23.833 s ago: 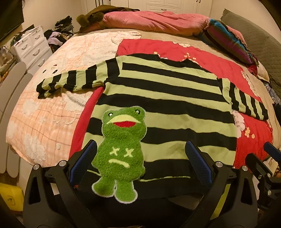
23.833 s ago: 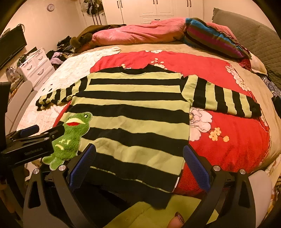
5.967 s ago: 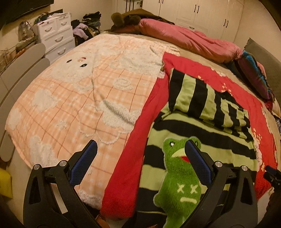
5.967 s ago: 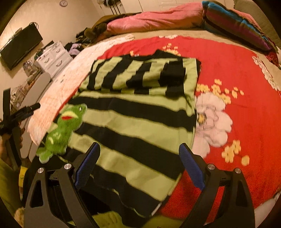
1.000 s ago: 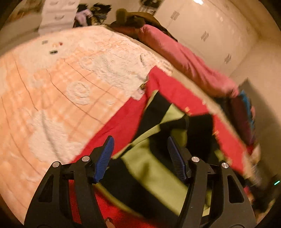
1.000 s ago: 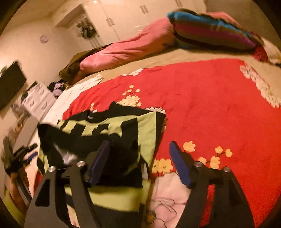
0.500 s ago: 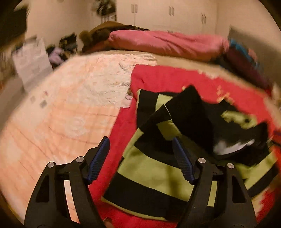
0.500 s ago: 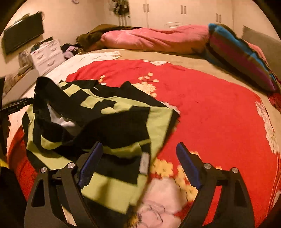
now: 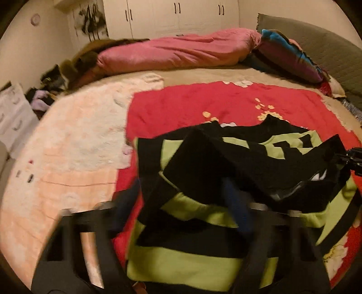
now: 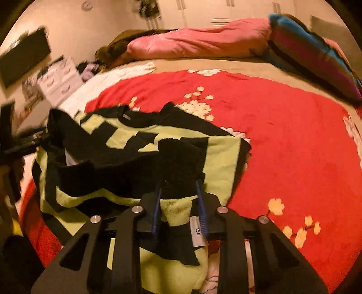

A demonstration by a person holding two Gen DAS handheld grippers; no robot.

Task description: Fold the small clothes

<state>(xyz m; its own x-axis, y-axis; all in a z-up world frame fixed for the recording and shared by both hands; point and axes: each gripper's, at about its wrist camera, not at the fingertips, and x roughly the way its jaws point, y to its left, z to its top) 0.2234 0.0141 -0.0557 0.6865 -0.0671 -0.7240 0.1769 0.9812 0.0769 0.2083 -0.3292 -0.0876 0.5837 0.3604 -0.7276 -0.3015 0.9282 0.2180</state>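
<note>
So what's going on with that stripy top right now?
Right gripper clamped on the green-and-black striped knit sweater, hem lifted. Left gripper closing around its other side, grip blurred. Nothing in the way on the red floral blanket.

Red floral blanket (image 10: pixel 282 140) spread across the bed, white and yellow blossoms printed on it. Peach plaid fleece blanket (image 9: pixel 67 144) lies alongside it, edges touching. Pink rolled duvet (image 9: pixel 176 52) along the far side; striped multicolour cushion (image 10: pixel 316 54) next to it. Grey headboard (image 9: pixel 316 49) behind the cushion. White wardrobe doors (image 9: pixel 181 15) on the far wall. White drawer unit (image 10: pixel 58 79) beside the bed, loose clothing (image 9: pixel 45 90) heaped near it. Dark wall screen (image 10: pixel 25 56), blurred.
</note>
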